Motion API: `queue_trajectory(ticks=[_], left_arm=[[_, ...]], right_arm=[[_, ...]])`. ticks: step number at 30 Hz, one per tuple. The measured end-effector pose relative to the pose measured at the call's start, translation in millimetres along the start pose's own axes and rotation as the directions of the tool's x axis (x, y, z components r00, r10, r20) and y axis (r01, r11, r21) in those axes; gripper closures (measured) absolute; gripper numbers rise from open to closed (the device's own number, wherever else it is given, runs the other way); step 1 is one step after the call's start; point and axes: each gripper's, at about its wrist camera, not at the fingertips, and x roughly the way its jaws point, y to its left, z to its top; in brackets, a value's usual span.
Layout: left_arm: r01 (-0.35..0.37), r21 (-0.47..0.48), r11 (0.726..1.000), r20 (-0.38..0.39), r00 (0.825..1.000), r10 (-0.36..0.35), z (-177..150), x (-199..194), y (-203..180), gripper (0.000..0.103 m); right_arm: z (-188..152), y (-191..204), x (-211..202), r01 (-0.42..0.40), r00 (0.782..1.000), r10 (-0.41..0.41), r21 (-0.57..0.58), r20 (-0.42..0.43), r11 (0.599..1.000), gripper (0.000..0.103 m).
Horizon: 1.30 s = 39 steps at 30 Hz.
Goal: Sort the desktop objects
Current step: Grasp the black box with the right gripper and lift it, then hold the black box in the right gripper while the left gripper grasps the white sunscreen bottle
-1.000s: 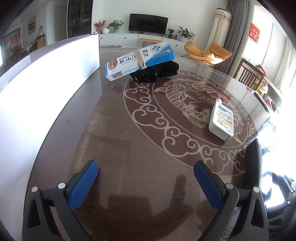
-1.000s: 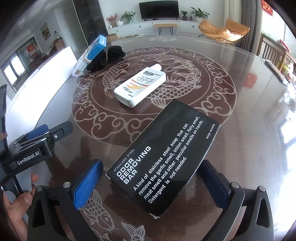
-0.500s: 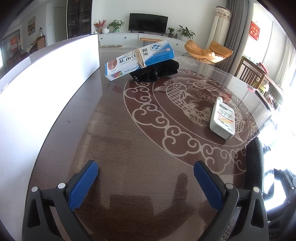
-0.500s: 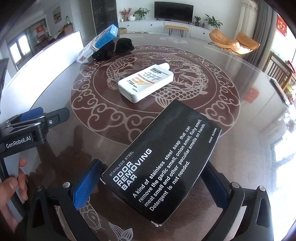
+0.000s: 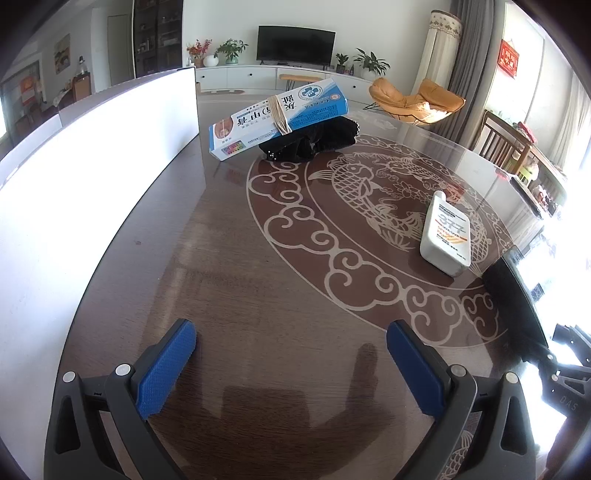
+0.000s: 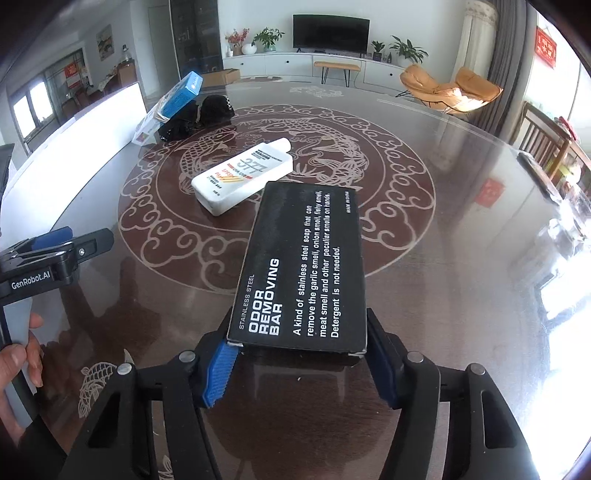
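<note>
Both wrist cameras look steeply down along their fingers at the table, close above it. Each faces the television wall. Both views share the white bottle, which the right camera sees nearer.

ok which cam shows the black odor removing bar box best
The right wrist view: the black box fills the centre with its label readable, the right gripper closing on its near end. The left wrist view catches only a dark edge.
</note>
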Motion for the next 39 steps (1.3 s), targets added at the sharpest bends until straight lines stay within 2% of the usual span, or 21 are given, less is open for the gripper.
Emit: queue_trajectory(ticks=[7, 14, 17, 20, 24, 39], left_arm=[[-0.003, 0.002, 1.0, -0.001, 1.0, 0.003, -0.3, -0.2, 0.0, 0.0], [-0.003, 0.003, 1.0, -0.001, 1.0, 0.003, -0.3, -0.2, 0.0, 0.0], [-0.008, 0.006, 1.0, -0.003, 1.0, 0.008, -0.4, -0.2, -0.6, 0.0], [-0.012, 0.009, 1.0, -0.005, 1.0, 0.012, -0.5, 0.0, -1.6, 0.0], [-0.012, 0.009, 1.0, -0.005, 1.0, 0.012, -0.5, -0.1, -1.7, 0.0], [-0.022, 0.015, 1.0, -0.009, 1.0, 0.022, -1.3, -0.2, -3.4, 0.0]], right_arm=[[0.0, -23.6, 2.8, 0.022, 0.999, -0.023, 0.023, 0.023, 0.999, 0.039], [-4.6, -30.1, 4.0, 0.042, 0.998, -0.045, 0.064, 0.048, 0.997, 0.021], [-5.2, -30.2, 4.0, 0.041, 0.998, -0.044, 0.062, 0.048, 0.997, 0.02], [-5.3, -29.6, 5.3, 0.044, 0.998, -0.046, 0.06, 0.039, 0.997, 0.012], [-6.0, -30.5, 6.1, 0.049, 0.998, -0.052, 0.071, 0.032, 0.996, 0.008], [-6.7, -32.5, 7.0, 0.057, 0.998, -0.059, 0.079, 0.026, 0.995, 0.003]])
